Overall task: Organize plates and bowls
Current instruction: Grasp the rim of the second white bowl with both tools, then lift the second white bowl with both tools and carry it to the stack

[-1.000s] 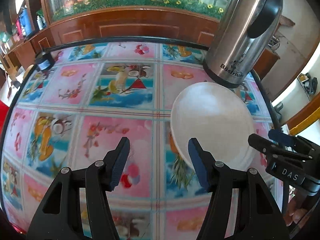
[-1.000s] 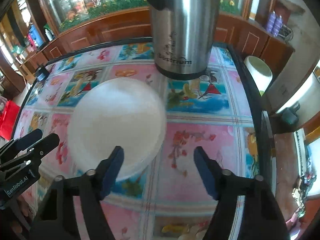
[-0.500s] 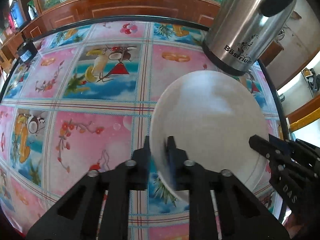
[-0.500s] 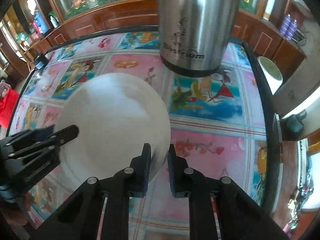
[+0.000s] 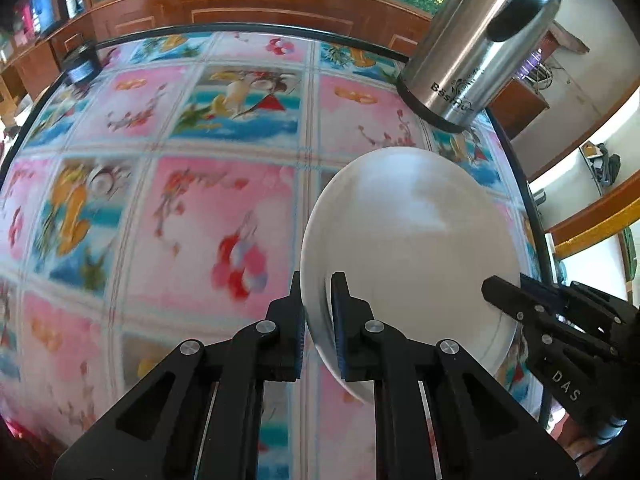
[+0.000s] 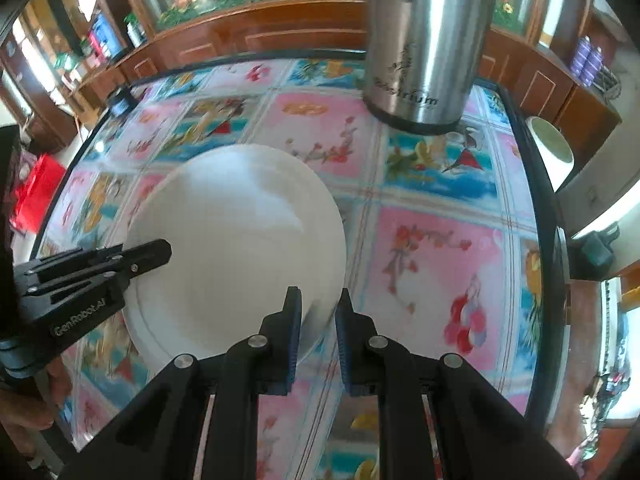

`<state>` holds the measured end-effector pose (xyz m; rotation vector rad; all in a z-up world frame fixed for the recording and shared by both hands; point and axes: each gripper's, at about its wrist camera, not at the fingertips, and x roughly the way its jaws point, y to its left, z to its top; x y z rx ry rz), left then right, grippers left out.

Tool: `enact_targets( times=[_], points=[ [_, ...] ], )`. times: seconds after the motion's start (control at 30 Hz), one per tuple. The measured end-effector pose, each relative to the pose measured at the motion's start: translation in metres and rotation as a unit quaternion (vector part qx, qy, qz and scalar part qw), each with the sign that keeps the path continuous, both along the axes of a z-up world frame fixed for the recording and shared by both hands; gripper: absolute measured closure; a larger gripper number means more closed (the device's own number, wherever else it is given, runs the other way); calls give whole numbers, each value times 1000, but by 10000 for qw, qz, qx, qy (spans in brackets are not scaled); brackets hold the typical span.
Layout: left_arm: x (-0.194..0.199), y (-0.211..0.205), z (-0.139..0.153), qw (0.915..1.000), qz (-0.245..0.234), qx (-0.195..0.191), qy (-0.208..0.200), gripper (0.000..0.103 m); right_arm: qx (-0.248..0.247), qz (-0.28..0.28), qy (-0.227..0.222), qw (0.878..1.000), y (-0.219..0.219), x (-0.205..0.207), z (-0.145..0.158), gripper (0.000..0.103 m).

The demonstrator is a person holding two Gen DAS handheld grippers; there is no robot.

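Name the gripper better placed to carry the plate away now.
Neither alone: the left gripper clamps the white plate's left rim and the right gripper its right rim, so both should lift together, away from the steel kettle.

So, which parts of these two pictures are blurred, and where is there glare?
Left wrist view: the tablecloth is smeared by motion blur, while the left gripper and white plate stay sharp. Right wrist view: the tablecloth and steel kettle are softly blurred; a pale sheen lies on the plate. Both views bend straight edges, being fisheye.
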<state>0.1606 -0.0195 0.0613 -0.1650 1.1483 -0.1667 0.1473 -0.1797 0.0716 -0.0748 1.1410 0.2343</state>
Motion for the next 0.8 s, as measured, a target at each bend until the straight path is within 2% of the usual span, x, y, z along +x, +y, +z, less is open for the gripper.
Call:
enact_targets(
  times=[0.27, 0.53, 0.8],
  points=[
    [-65, 30, 5, 9998, 178, -129, -37, 92, -109, 216, -37, 9997, 28, -51, 7, 86],
    [-113, 55, 21, 9993, 275, -156, -199, 92, -274, 308, -159, 9990, 58, -98, 20, 84],
    [-159, 99, 37, 9982, 453, -157, -351, 92, -258, 535, -245, 9979, 96, -135, 33, 84]
  ],
)
